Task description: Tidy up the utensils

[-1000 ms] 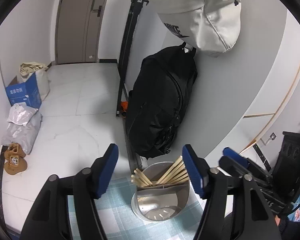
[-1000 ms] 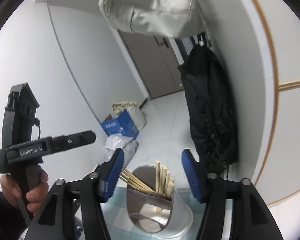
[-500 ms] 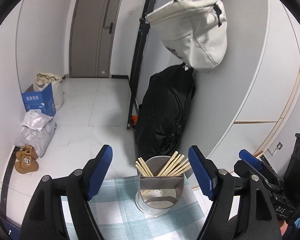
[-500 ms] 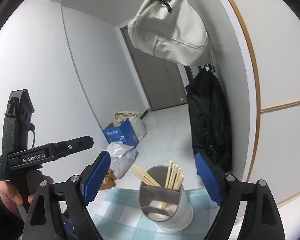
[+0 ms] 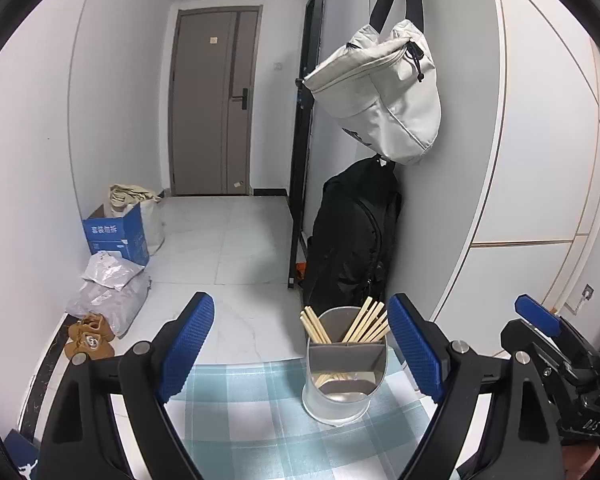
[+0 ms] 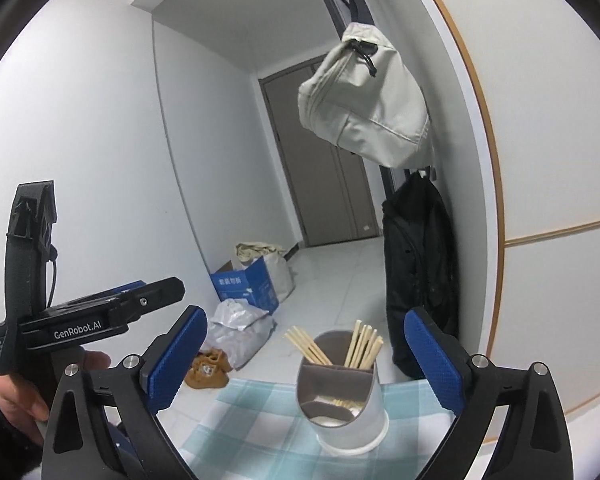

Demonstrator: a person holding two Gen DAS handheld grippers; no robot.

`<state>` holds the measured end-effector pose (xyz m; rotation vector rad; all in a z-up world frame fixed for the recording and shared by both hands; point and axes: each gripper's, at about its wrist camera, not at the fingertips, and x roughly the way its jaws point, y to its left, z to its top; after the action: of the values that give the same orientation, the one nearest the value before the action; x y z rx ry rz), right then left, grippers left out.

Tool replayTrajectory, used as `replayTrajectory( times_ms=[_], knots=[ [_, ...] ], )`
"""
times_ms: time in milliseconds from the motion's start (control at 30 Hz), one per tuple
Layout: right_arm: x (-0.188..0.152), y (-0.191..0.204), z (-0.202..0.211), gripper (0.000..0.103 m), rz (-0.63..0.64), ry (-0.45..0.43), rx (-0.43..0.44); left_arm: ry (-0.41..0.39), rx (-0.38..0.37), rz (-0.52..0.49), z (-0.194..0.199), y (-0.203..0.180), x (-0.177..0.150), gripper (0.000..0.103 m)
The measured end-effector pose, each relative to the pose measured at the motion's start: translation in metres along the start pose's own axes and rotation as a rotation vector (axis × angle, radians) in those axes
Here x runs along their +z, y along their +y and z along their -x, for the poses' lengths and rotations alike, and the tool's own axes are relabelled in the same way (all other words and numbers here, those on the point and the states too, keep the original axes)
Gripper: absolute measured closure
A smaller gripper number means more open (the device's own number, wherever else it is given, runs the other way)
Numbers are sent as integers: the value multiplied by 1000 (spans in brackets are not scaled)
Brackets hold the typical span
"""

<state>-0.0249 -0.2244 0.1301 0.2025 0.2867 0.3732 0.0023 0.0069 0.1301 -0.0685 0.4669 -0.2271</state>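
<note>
Left wrist view: the left gripper (image 5: 300,344), black-armed with blue ribbed pads, stands wide with nothing between its pads; its jaws have just been opening. Just beyond the pads, nearer the right-hand pad, stands the round grey metal utensil holder (image 5: 342,380), upright on the teal-and-white checked tablecloth (image 5: 260,412), close to the cloth's far edge. The holder is split into compartments. Two bundles of pale wooden chopsticks (image 5: 366,322) lean out of its rear compartments, one to the left, one to the right; the front compartment shows only its shiny bottom. To the right of the holder, the tip of the right gripper (image 5: 540,318) enters the frame. Behind the holder a black backpack (image 5: 352,236) leans against the grey wall, and above it hangs a cream fabric bag (image 5: 380,92). Far left of the holder, on the white tiled floor, sit a blue cardboard box (image 5: 116,236) and a pair of brown shoes (image 5: 90,338).

Right wrist view: the right gripper (image 6: 306,356) is spread wide and empty; its jaws have just been opening. The holder (image 6: 342,396) stands upright on the tablecloth (image 6: 244,420) between and beyond the pads, touching neither. The chopsticks (image 6: 362,344) stand in its two rear compartments. Left of the holder, a person's hand (image 6: 16,392) grips the left gripper's black handle (image 6: 84,326).
</note>
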Motion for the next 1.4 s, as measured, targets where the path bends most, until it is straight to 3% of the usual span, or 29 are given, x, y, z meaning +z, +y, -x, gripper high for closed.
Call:
replayTrajectory(
  times_ms=[533, 833, 1167, 1400],
  knots=[
    [-48, 22, 32, 0, 92, -60, -16, -53, 67, 30, 32, 12, -51, 17],
    [-87, 23, 34, 0, 110, -56, 8, -16, 75, 85, 27, 26, -89, 17],
    [-118, 17, 28, 0, 154, -49, -28, -46, 123, 25, 6, 23, -115, 17],
    [-134, 1, 25, 0, 90, -28, -61, -29, 122, 7, -15, 19, -134, 17]
  ],
)
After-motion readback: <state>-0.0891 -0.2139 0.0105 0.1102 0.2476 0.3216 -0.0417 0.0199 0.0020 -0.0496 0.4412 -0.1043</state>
